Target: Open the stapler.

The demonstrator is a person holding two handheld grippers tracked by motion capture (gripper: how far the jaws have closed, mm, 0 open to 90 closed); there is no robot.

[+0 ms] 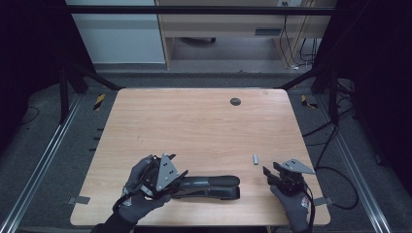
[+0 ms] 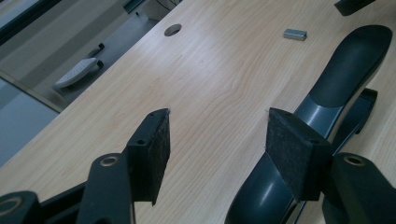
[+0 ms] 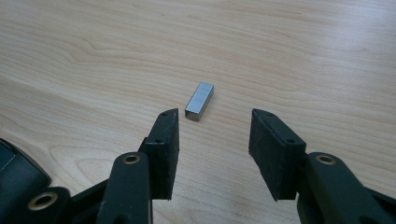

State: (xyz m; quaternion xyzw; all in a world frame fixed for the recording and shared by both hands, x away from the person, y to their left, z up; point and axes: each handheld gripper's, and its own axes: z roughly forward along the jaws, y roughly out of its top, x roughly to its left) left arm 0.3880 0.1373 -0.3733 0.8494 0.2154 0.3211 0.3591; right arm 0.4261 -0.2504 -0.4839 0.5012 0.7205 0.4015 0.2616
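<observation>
The stapler (image 1: 210, 187) lies flat on the wooden table (image 1: 194, 126) near the person's edge, its long dark body running sideways with the tail toward the left hand (image 1: 138, 187). In the left gripper view its grey spine and black top arm pass just beside the right-hand pad, not between the pads, so it is not held. The left gripper (image 2: 217, 140) stands with its jaws spread and nothing but bare wood in the gap; it sits at the stapler's rear end, probably so that it can steady the body while the other hand works. A small block of staples (image 3: 200, 101), a short silvery bar, lies on the table well apart from the stapler's front end, and just ahead of the right gripper (image 3: 212, 140). That gripper's jaws are also apart and empty, lined up either side of the bar but short of it, which looks like a set-up for pinching it across its narrow width. Farther back, a round cable hole (image 1: 235, 101) sits in the tabletop.
</observation>
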